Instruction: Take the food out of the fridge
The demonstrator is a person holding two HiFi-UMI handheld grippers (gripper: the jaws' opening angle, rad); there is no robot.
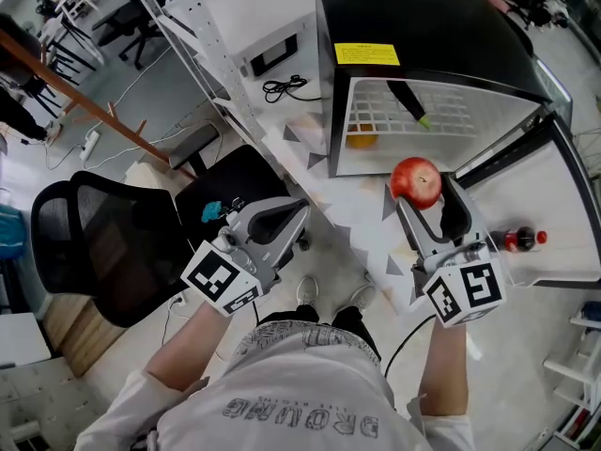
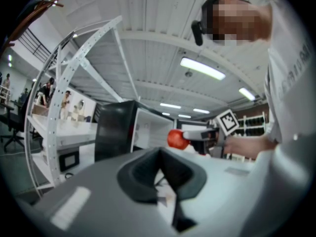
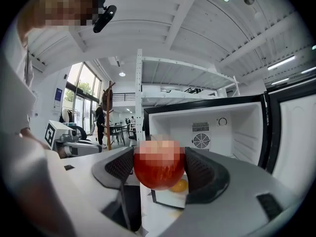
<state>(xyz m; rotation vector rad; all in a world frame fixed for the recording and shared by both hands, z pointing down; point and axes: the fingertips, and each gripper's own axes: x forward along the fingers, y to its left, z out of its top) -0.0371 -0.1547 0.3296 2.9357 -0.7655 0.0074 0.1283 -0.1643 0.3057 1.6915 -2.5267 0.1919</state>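
Note:
A small black fridge [image 1: 423, 26] stands on the white table [image 1: 357, 214] with its door [image 1: 563, 224] swung open to the right. My right gripper [image 1: 423, 188] is shut on a red apple [image 1: 418, 180] just in front of the open fridge. In the right gripper view the apple [image 3: 159, 169] fills the gap between the pads. An orange [image 1: 362, 140] lies inside under a wire shelf [image 1: 413, 111], also showing behind the apple as an orange [image 3: 179, 185]. A dark item with a green tip [image 1: 411, 104] rests on that shelf. My left gripper [image 1: 299, 212] is shut and holds nothing, left of the fridge.
A dark drink bottle with a red cap [image 1: 521, 240] sits in the fridge door. A black cable [image 1: 286, 87] lies on the table left of the fridge. A black office chair [image 1: 103, 242] stands at the left, and a white perforated rack post [image 1: 211, 50] runs along the table edge.

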